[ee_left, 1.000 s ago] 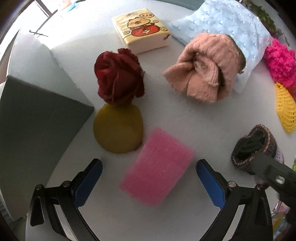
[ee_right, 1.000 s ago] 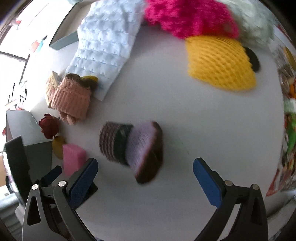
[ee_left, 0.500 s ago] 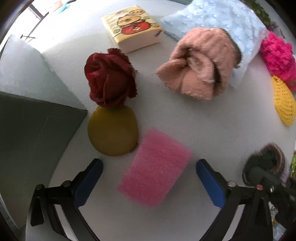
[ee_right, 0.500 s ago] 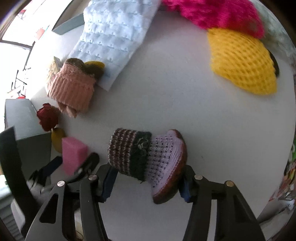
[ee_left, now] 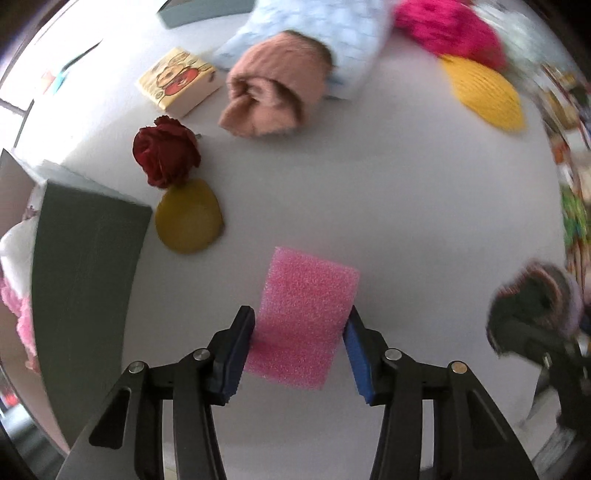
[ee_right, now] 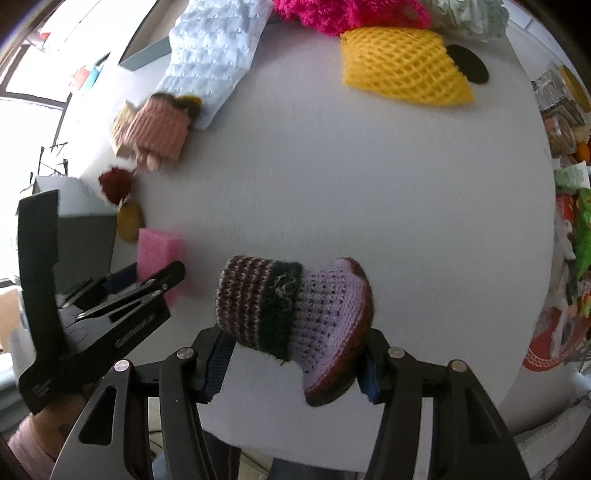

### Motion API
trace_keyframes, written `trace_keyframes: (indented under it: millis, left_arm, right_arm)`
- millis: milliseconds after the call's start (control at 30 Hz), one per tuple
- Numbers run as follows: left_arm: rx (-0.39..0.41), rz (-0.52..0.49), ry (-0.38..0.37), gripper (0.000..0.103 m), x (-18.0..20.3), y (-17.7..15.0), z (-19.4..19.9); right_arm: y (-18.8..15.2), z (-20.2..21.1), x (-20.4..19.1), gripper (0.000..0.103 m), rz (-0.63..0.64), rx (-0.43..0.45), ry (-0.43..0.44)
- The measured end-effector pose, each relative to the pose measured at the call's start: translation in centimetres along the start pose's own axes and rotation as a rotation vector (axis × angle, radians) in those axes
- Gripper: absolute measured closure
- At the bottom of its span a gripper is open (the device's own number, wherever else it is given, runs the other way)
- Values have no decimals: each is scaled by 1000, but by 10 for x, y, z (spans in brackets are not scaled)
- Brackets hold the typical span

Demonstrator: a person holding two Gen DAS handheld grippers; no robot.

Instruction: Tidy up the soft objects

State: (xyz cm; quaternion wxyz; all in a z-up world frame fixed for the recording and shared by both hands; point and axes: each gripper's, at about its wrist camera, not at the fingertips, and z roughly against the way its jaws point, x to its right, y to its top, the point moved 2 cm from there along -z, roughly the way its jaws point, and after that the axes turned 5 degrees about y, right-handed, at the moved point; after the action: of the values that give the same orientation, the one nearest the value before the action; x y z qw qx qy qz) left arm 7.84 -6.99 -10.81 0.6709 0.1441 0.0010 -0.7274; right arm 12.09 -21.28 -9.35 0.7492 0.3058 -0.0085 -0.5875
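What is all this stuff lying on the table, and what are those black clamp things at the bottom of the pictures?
pink foam sponge: one, pink, between the left clamp's pads.
knitted bootie: one, lilac with brown stripes and a dark band, in the right clamp.
fabric rose: one, dark red, by the box corner.
round pad: one, mustard, just below the rose.
tissue pack: one, yellow with a cartoon, far left.
knitted hat: one, dusty pink, on the cloth's edge.
quilted cloth: one, pale blue, far side.
fluffy item: one, magenta, far side.
foam net: one, yellow, far right.
storage box: one, grey, left.
table: one, white.
left gripper: black, blue pads, jaws closing on the sponge.
right gripper: black, blue pads, gripping the bootie.
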Motion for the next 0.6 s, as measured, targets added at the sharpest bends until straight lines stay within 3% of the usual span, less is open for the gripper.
trace_keyframes:
  millis: [267,433,600]
  left_arm:
    - [15,3,-60,53,-18,-44,34]
    - [44,39,-36,53,-39,-76,56]
    - [76,48,-9,53,-39,-79,67]
  right_arm:
    - [-41,-3,8,43,-41,-58,33]
    - [-47,-9,-4,43,-10,-69,41]
    - [-54,-6,-11,43,26,-78,55]
